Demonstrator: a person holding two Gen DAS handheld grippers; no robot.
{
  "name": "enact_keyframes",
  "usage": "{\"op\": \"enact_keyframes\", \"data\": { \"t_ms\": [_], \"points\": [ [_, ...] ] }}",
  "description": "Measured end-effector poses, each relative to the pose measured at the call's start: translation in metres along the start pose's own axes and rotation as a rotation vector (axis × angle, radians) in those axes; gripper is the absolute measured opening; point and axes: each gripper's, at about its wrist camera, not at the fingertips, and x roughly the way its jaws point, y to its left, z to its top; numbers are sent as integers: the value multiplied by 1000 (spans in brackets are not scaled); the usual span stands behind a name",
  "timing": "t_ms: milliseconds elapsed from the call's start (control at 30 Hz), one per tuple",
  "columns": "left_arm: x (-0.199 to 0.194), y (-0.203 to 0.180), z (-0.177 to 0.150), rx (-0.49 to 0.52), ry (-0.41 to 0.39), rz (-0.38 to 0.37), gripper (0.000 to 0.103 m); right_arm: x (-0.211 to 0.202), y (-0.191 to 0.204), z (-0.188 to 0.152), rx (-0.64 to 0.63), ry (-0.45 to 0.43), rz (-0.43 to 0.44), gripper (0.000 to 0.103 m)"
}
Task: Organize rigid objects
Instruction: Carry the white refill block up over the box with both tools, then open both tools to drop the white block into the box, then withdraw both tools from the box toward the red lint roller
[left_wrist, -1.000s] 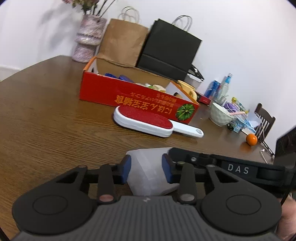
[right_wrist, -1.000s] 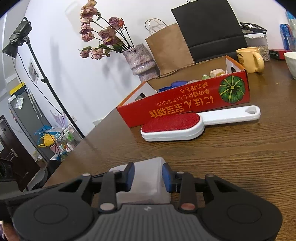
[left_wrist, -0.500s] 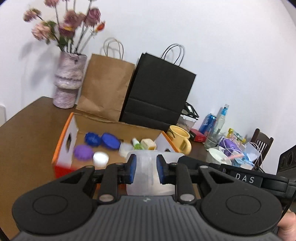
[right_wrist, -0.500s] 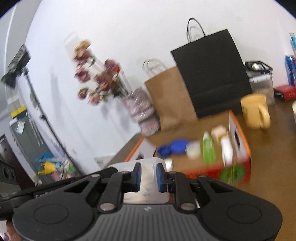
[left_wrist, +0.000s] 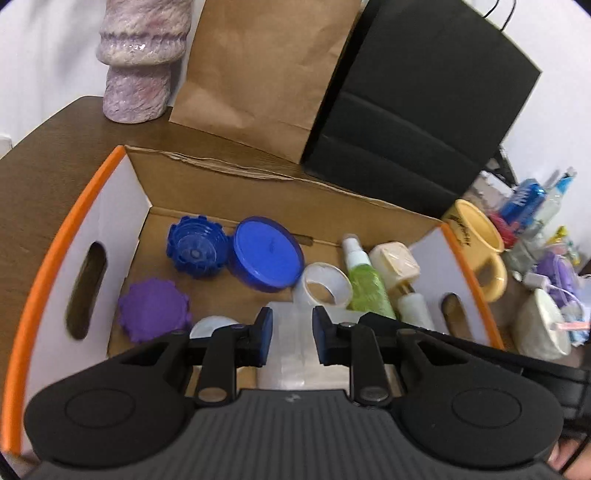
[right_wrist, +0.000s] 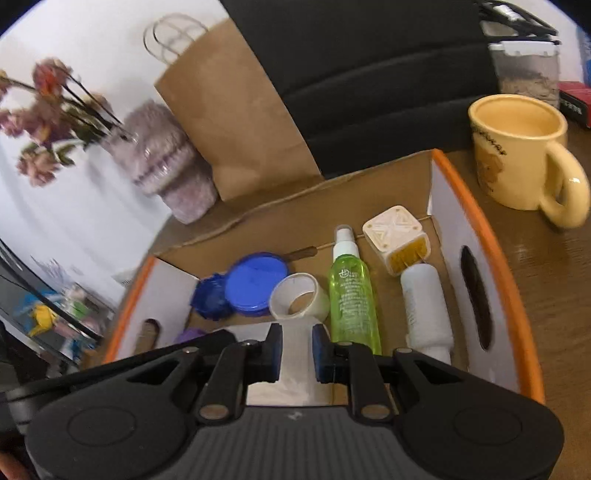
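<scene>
In the left wrist view we count, left to right inside the cardboard box: one purple lid, one white lid, two blue lids, one tape roll, one green spray bottle and one white bottle. Bottom centre, the left gripper has its jaws clamped on one translucent white container above the box floor. The right gripper is clamped on it too. At right, one yellow mug stands on the tabletop
</scene>
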Motion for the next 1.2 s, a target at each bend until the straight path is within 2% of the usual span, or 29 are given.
{"op": "enact_keyframes", "data": {
  "t_ms": [133,200,267,333,367,400,433,533,633,700,767,867,1200],
  "points": [
    [3,5,3,-41,-35,-7,24,9,8,4,-45,-34,-22,21],
    [-1,9,5,-34,-39,-35,31,9,10,3,-68,-29,-16,23],
    [-9,10,6,-10,-51,-29,47,4,9,4,-73,-25,-10,28],
    [-21,8,6,23,-74,-5,56,-8,9,5,-79,-32,-6,38],
    [-29,8,5,35,-84,3,71,-15,10,4,-90,-39,-12,41],
    [-38,7,4,48,-98,18,81,-23,13,3,-106,-48,-21,47],
    [-48,8,2,69,-124,32,89,-33,16,2,-134,-65,-29,59],
    [-78,4,-10,194,-177,82,90,-63,29,-8,-264,-100,-83,81],
    [-111,3,-28,274,-278,151,100,-94,40,-21,-377,-166,-167,84],
    [-134,6,-41,288,-357,173,100,-116,44,-33,-422,-231,-197,91],
    [-153,6,-53,287,-410,183,100,-139,46,-47,-455,-306,-209,93],
    [-177,6,-70,281,-449,172,100,-161,46,-64,-479,-361,-221,93],
    [-225,1,-105,276,-505,170,100,-203,42,-93,-435,-411,-210,93]
  ]
}}
